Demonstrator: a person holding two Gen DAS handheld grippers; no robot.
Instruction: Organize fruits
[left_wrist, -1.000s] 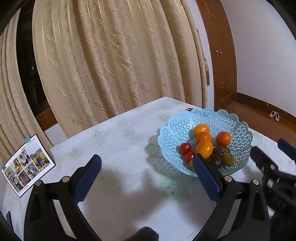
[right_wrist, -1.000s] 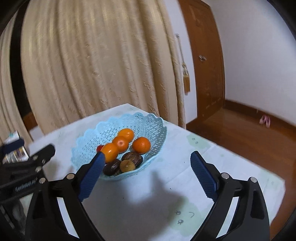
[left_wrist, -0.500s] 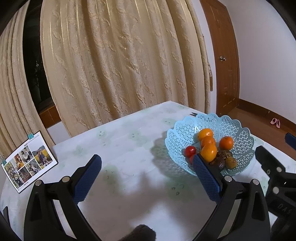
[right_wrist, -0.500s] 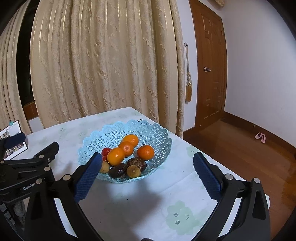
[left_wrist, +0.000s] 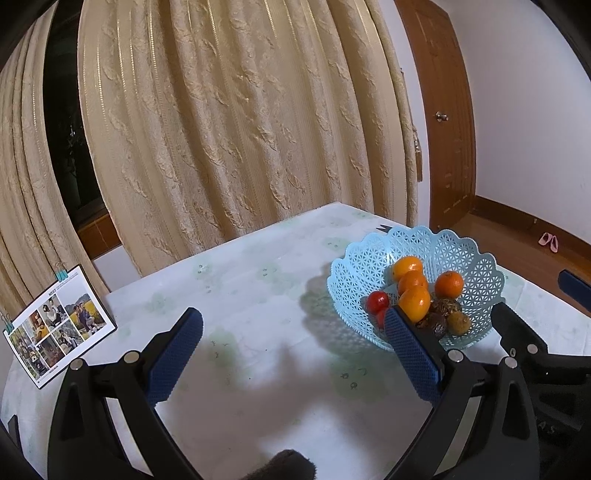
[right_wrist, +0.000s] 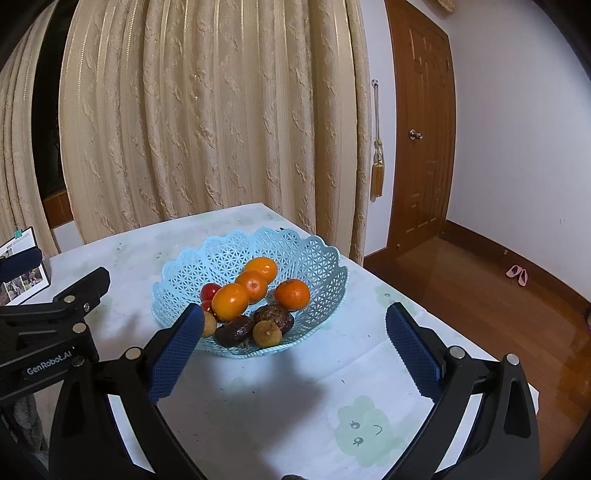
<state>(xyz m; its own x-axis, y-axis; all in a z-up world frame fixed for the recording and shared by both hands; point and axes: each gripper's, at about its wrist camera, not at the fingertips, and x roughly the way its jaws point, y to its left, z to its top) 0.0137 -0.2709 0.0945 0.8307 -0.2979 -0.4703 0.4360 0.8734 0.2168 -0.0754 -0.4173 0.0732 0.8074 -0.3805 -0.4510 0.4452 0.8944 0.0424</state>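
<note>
A light blue lattice basket (right_wrist: 325, 280) stands on the white table (right_wrist: 277, 402). It holds several oranges (right_wrist: 229, 301), red tomatoes (right_wrist: 209, 291), dark wrinkled fruits (right_wrist: 271, 315) and small brown fruits (right_wrist: 266, 333). The basket also shows in the left wrist view (left_wrist: 476, 258), at the right. My right gripper (right_wrist: 294, 349) is open and empty, above the table just in front of the basket. My left gripper (left_wrist: 293, 349) is open and empty, left of the basket; its right finger hides part of the basket's near rim.
A photo calendar card (left_wrist: 55, 321) stands at the table's left edge. Beige curtains (right_wrist: 207, 122) hang behind the table. A wooden door (right_wrist: 421, 140) and wooden floor (right_wrist: 498, 295) lie to the right, beyond the table's right edge.
Both grippers have risen and drawn back from the basket, so more of the room shows. Both stay open and empty. The fruits have not moved.
</note>
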